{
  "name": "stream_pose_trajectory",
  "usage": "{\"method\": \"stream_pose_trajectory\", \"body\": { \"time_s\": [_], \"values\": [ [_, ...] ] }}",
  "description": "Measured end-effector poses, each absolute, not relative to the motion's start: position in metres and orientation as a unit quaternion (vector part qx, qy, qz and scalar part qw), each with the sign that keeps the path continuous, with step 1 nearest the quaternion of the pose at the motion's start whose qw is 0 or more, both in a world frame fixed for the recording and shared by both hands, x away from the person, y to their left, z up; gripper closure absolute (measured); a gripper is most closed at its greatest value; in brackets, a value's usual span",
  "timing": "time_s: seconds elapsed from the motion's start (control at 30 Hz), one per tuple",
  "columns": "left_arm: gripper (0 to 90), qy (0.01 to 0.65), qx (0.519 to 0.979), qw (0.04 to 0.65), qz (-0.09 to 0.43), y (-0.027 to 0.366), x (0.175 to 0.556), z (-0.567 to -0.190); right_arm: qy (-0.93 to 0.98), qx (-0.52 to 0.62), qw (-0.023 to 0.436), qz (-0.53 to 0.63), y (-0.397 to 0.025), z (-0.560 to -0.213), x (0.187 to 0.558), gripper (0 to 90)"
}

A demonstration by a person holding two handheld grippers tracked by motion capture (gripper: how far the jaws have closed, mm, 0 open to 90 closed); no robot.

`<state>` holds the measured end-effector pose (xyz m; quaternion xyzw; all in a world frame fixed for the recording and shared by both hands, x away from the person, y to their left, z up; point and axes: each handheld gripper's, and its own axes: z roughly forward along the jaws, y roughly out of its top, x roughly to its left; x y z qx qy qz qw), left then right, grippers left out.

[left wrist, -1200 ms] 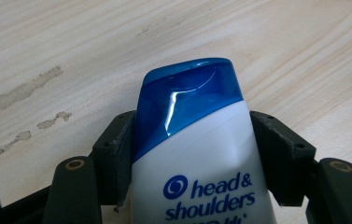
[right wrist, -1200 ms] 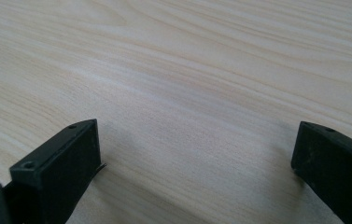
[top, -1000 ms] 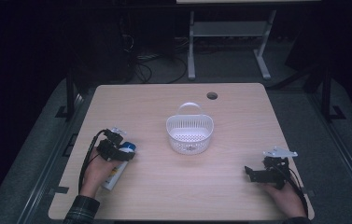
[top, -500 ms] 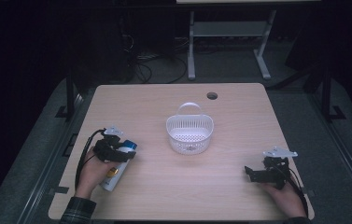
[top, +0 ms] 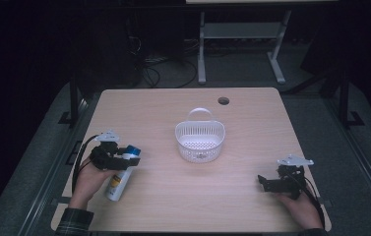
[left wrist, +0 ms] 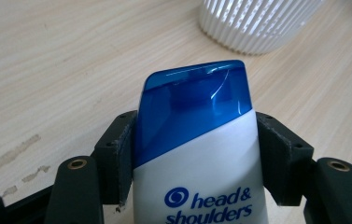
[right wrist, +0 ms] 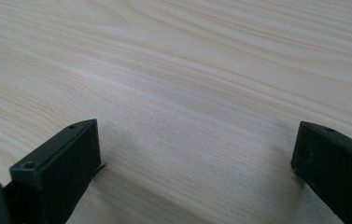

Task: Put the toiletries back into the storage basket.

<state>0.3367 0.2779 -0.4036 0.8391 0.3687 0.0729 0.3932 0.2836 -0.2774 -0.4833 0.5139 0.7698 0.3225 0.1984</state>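
Wooden table (top: 193,196) bears a white, blue-capped shampoo bottle (left wrist: 197,154).

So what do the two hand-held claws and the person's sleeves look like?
Both claws, left and right, are black, each with two blocky jaws with screw holes and a pale grey three-cornered plate on top. A black cable loops back from each. The left cuff looks dark plaid; the right sleeve is barely in frame.

The shampoo bottle (left wrist: 200,172) looks like smooth plastic, white body and a glossy see-through blue cap (left wrist: 190,105). The basket (top: 200,140) is white ribbed plastic with holes. The tabletop (right wrist: 201,70) is pale matt wood grain, a bit scuffed. Both grippers' jaws are matt black.
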Motion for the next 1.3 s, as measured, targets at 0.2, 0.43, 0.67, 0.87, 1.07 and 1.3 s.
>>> {"method": "stream_pose_trajectory", "body": {
  "time_s": [0.2, 0.43, 0.67, 0.87, 1.07, 1.3],
  "values": [
    [36.6, 0.351, 0.830, 0.427, 0.066, 0.285, 0.334, -0.395, 0.770, 0.514, 0.198, 0.323, -0.277, -0.483, 0.284, 0.8],
    [36.7, 0.335, 0.818, 0.464, 0.060, 0.289, 0.331, -0.387, 0.770, 0.514, 0.198, 0.322, -0.277, -0.483, 0.284, 0.8],
    [36.9, 0.311, 0.810, 0.494, 0.060, 0.289, 0.327, -0.380, 0.770, 0.514, 0.198, 0.323, -0.277, -0.483, 0.284, 0.8],
    [37.0, 0.291, 0.809, 0.506, 0.064, 0.284, 0.325, -0.378, 0.770, 0.514, 0.198, 0.323, -0.277, -0.483, 0.284, 0.8],
    [36.9, 0.283, 0.808, 0.512, 0.070, 0.280, 0.324, -0.376, 0.770, 0.514, 0.198, 0.323, -0.277, -0.483, 0.284, 0.8],
    [36.9, 0.277, 0.807, 0.516, 0.075, 0.276, 0.324, -0.373, 0.770, 0.514, 0.199, 0.322, -0.277, -0.483, 0.284, 0.8]
  ]
}}
